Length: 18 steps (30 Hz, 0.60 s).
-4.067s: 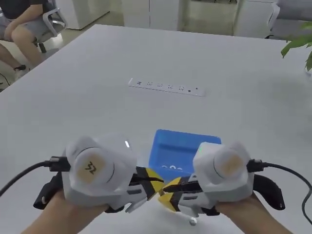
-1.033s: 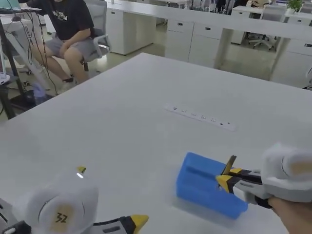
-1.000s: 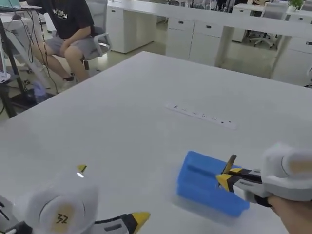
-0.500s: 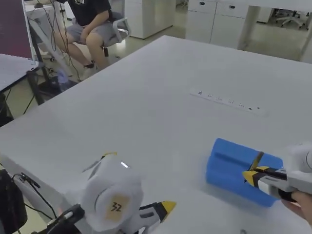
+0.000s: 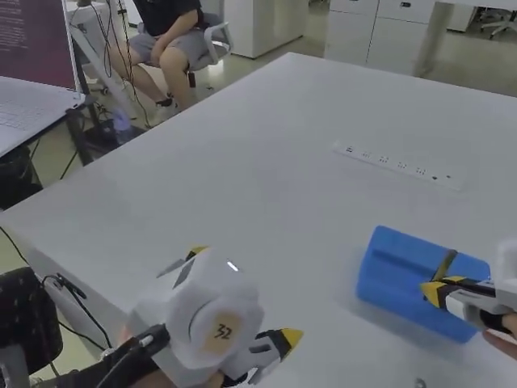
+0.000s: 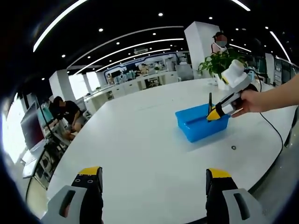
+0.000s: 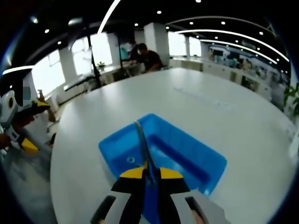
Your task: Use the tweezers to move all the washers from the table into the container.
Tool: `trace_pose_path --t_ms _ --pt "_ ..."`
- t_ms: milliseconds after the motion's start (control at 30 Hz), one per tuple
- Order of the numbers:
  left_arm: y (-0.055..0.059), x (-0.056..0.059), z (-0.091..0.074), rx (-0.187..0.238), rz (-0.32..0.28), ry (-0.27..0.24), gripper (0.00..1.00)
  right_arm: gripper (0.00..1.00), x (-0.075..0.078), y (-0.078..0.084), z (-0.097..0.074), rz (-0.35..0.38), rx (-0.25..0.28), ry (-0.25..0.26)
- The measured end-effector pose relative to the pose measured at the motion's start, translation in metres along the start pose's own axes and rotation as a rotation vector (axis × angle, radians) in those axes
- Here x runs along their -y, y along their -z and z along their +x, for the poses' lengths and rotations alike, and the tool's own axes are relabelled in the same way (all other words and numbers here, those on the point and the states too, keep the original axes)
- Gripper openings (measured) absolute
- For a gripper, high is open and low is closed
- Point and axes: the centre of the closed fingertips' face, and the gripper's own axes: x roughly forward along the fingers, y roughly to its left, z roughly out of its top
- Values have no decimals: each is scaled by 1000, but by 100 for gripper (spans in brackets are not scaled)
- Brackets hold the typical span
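Office workbench: at a white desk [image 5: 266, 162], we are holding the right hand-held gripper [image 7: 150, 173] narrowed onto a pair of tweezers [image 7: 141, 144]. Its jaws are pinching the tweezers' rear end, and the slim tips are reaching straight ahead of it, over the blue container [image 7: 191, 161]. One washer [image 7: 131, 160] is lying on the container's floor, just ahead of this hand-held gripper and just left of the tweezers' shaft in the right gripper view. Whether the tips are touching anything, we cannot tell.

We are holding the left hand-held gripper [image 6: 153, 173] spread wide, low over the desk's near edge and well apart from the container, which is sitting ahead of it and to its right. A second washer [image 6: 233, 148] is lying on the bare desk, ahead and to the right of the left hand-held gripper, near the container's wall on the right hand-held gripper's side.

Beyond both hand-held grippers, a white power strip [image 5: 400, 166] is lying flat on the desk, and a person [image 5: 174, 28] is sitting on a chair [image 5: 212, 40] past the desk's far corner.
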Motion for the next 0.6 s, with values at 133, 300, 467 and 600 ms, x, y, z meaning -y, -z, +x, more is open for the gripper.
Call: trace_pose_path --t_ms 133,300,467,600 --pt "1 2 1 -10 4 7 93 7 0 1 0 -2 -5 0" --pt "2 1 2 -15 8 0 93 7 -1 -1 -3 -15 1 -5" --pt "4 3 2 -28 18 3 93 7 -6 -16 -18 -14 52 -18" --pt "4 2 2 -28 20 1 93 7 -16 -31 -36 2 116 -42"
